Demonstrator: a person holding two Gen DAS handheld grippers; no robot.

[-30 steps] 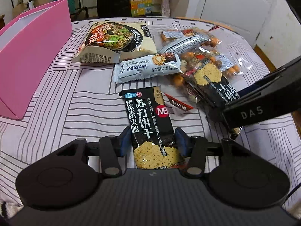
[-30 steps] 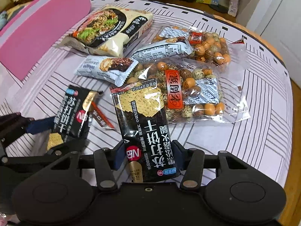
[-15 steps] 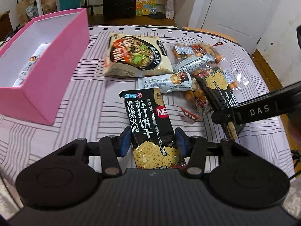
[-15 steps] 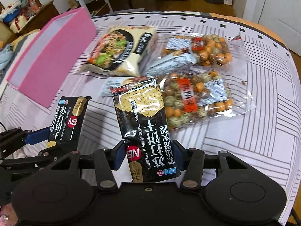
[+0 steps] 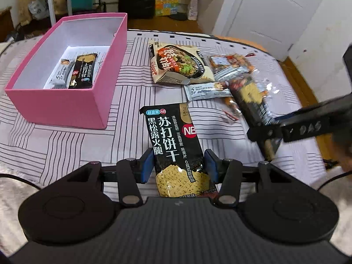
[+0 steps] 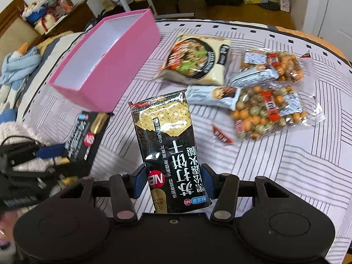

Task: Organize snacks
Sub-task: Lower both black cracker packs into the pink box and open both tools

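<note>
Carrying two black foil cracker packets toward the open pink cardboard box (image 5: pixel 66 101).

We hold one black foil cracker packet (image 5: pixel 176 154) in the left gripper (image 5: pixel 178 167), jaws partly closed and pressing on its sides, and a second identical packet (image 6: pixel 171 154) clamped the same way in the right gripper (image 6: pixel 173 182); both packets hang clear above the striped cloth surface (image 5: pixel 66 145). We judge the task partly done: the box already contains one black cracker packet (image 5: pixel 82 72) and one grey wrapped bar (image 5: pixel 60 74). Left on the surface: a beige noodle bag (image 5: pixel 180 63), two grey bars (image 6: pixel 213 94), two clear bags of coated nuts (image 6: pixel 268 112) and a small red sachet (image 6: pixel 222 134).
</note>
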